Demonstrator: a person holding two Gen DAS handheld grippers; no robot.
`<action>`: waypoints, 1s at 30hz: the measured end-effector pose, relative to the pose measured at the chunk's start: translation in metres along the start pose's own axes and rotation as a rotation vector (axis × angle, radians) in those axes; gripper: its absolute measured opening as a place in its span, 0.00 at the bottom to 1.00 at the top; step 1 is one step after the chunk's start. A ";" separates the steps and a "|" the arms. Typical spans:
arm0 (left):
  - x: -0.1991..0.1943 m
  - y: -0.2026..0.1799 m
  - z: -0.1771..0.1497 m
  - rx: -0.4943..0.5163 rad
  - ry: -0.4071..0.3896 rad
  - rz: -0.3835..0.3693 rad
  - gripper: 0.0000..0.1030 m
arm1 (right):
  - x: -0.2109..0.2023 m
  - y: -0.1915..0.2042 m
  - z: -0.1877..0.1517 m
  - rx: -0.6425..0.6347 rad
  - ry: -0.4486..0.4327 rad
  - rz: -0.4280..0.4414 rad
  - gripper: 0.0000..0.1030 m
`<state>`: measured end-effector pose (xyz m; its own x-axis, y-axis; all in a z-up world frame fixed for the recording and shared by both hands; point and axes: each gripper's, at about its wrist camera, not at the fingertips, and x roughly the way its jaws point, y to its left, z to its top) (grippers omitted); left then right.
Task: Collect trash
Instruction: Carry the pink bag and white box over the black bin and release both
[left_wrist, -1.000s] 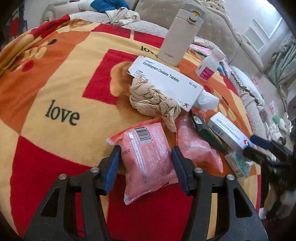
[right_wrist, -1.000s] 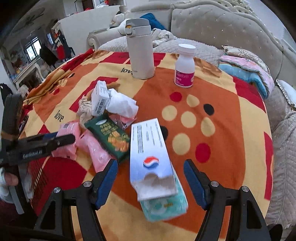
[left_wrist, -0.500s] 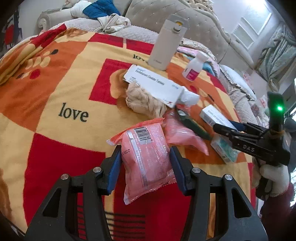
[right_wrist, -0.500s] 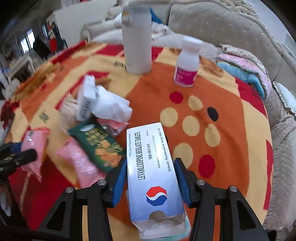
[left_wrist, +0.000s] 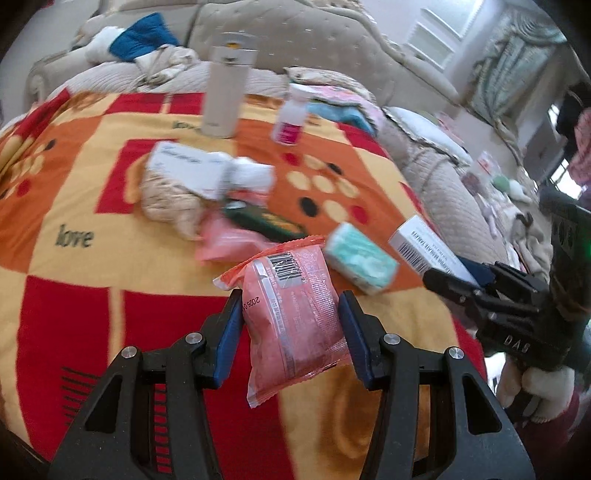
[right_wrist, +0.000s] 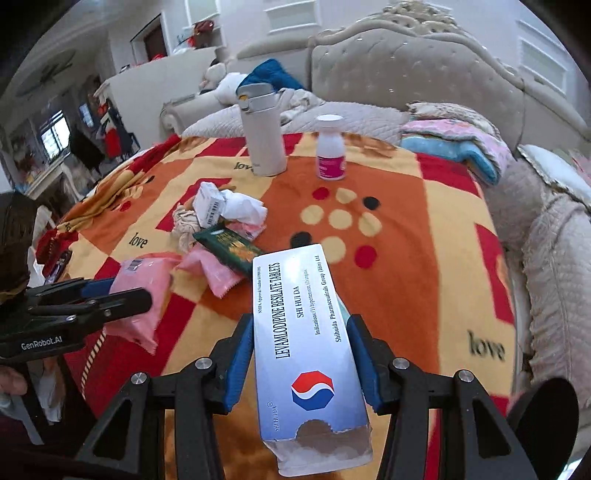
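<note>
The left gripper clamps a pink snack packet between its blue pads, the packet raised above a red, orange and yellow blanket printed with the word "love". To its right, the right gripper is closed on a white tablet box labelled "Levamlodipine Besilate Tablets", one end torn open. A teal tissue pack lies on the blanket just beyond the left gripper's packet. Farther back sits a loose heap of rubbish: a second pink packet, a dark green snack wrapper, a crumpled beige tissue, a white crumpled tissue and another white medicine box. Behind the heap stand a cream flask and a small white bottle with a pink label, near a tufted headboard.
</note>
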<state>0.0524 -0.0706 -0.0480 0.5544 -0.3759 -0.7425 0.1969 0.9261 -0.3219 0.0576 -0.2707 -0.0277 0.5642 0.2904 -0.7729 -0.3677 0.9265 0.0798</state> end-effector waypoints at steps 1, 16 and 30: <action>0.000 -0.008 -0.001 0.012 0.001 -0.006 0.48 | -0.003 -0.004 -0.003 0.004 -0.003 -0.009 0.48; 0.041 -0.142 0.001 0.213 0.057 -0.148 0.48 | -0.072 -0.116 -0.073 0.221 -0.036 -0.184 0.48; 0.106 -0.259 -0.004 0.308 0.182 -0.309 0.48 | -0.106 -0.228 -0.138 0.455 -0.017 -0.337 0.48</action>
<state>0.0569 -0.3505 -0.0452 0.2868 -0.6098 -0.7389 0.5766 0.7258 -0.3752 -0.0202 -0.5453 -0.0509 0.6088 -0.0385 -0.7924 0.1882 0.9773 0.0971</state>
